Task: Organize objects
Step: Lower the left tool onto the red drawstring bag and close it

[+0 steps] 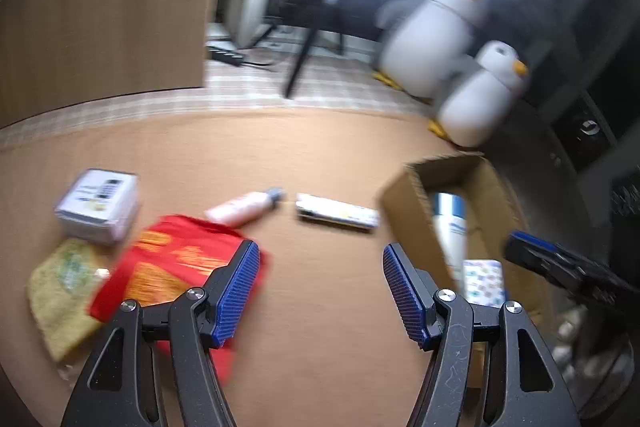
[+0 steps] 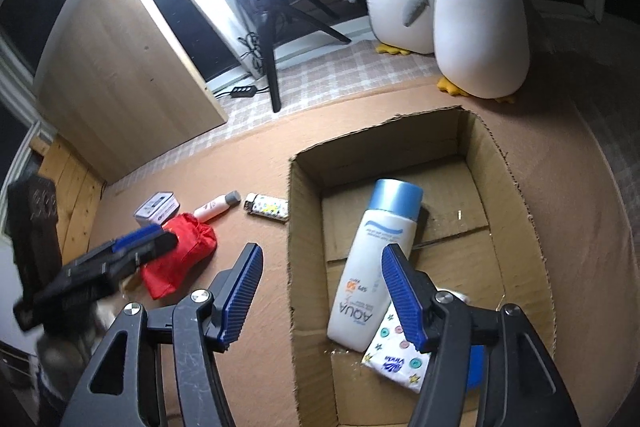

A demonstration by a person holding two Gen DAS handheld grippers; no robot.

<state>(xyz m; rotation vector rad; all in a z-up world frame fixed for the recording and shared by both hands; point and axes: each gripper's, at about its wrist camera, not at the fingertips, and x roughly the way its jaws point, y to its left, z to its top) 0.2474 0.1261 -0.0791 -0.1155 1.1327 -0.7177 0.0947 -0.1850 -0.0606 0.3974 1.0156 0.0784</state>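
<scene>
Fabric of the red pouch looks soft and light; pinch its bunched top. Left gripper and right gripper fingers stand wide, empty.

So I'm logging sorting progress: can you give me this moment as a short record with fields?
container: cardboard box, open top
in box: sunscreen bottle; patterned tissue pack
still on table: red pouch; lighter; small tube; white case; sponge
left gripper: open, empty
right gripper: open, empty, over the box's left wall
</scene>
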